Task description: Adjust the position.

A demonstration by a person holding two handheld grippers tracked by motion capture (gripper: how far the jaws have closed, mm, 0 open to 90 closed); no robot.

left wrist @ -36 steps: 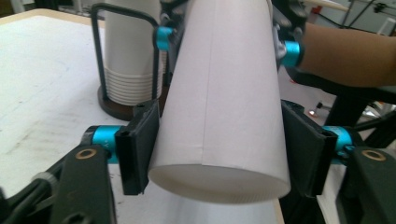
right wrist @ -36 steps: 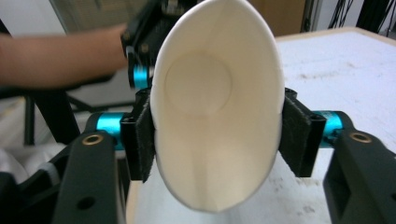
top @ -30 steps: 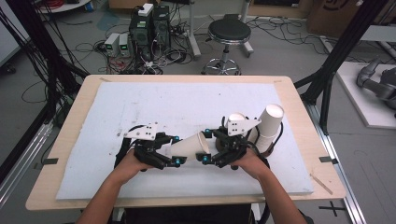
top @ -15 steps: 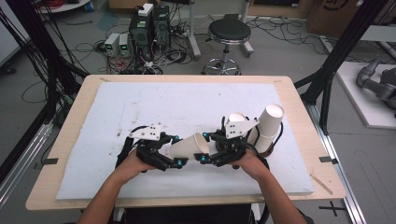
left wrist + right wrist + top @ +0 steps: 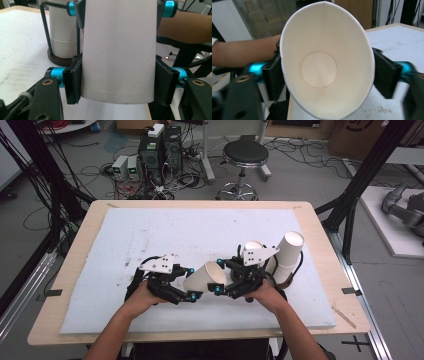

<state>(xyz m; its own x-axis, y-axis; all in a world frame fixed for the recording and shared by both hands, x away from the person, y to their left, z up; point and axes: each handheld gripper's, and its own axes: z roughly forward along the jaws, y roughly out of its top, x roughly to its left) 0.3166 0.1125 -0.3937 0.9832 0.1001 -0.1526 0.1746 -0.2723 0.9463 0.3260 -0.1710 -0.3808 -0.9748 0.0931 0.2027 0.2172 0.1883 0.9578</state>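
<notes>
Since the earlier high view, both hands sit where they were and the paper cup (image 5: 206,276) between them has barely shifted; what has changed is the jaws, the left pair just closing in again and the right pair just spreading.

Nearest the person, the left gripper (image 5: 189,283) clamps the cup's base end, its black pads pressed flat on both sides of the wall in the left gripper view (image 5: 117,50). The cup lies on its side just above the white mat (image 5: 150,235), mouth turned toward the right gripper (image 5: 220,279). In the right gripper view the rim (image 5: 325,60) is squashed into an oval between that gripper's jaws, which touch it on both sides, so 2 grips hold 1 cup.

This looks like a hand-over or a re-grip of a cup pulled from the stack of cups (image 5: 286,257) in its wire holder behind the right hand. Next, 1 gripper should let go cleanly while the other holds gently enough not to crease the paper.
</notes>
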